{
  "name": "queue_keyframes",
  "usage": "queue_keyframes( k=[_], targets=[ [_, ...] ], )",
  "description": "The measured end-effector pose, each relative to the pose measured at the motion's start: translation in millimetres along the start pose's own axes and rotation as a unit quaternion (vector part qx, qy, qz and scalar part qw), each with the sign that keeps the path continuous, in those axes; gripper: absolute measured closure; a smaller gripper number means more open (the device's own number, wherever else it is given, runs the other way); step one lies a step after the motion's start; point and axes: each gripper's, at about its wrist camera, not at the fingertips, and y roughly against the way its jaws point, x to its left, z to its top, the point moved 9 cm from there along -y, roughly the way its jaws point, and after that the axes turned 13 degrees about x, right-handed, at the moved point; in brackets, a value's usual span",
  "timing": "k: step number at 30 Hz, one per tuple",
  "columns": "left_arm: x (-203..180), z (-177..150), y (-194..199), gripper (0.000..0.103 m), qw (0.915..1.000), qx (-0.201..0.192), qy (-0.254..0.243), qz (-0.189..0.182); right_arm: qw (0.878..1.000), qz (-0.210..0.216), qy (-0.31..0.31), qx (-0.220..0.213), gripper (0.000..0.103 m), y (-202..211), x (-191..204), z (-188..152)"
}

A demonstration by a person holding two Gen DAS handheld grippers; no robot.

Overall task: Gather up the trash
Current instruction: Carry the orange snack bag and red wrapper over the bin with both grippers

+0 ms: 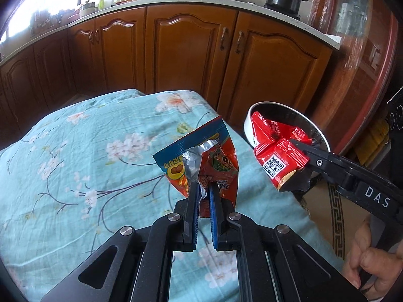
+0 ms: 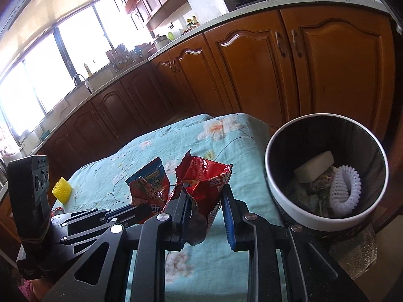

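Carry-to-bin step. Far left on the floral-covered worktop [image 2: 156,146] a yellow foam sleeve [image 2: 62,186] awaits collection. Left gripper [image 1: 203,188], jaws clenched on an orange-blue snack wrapper [image 1: 199,161], holds it above the cloth. Right gripper [image 2: 205,198], jaws parted yet pinching a red wrapper [image 2: 201,176], has it just beside the trash bin [image 2: 277,196]. Next, judged: swing each wrapper over the bin mouth, then release
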Motion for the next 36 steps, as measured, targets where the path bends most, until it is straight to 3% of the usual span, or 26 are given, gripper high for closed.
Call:
queue_keyframes(
  k=[19,36],
  targets=[
    [-71.7,20.6,-26.9,0.097,0.9976,0.014,-0.063,-0.022,0.996,-0.043,-0.064,-0.039,0.079,48.9,-84.3,-4.5],
    [-104.4,58.7,-55.3,0.096,0.9956,0.023,-0.089,-0.018,0.994,-0.081,-0.067,-0.032,0.079,47.5,-125.0,7.0]
  ],
)
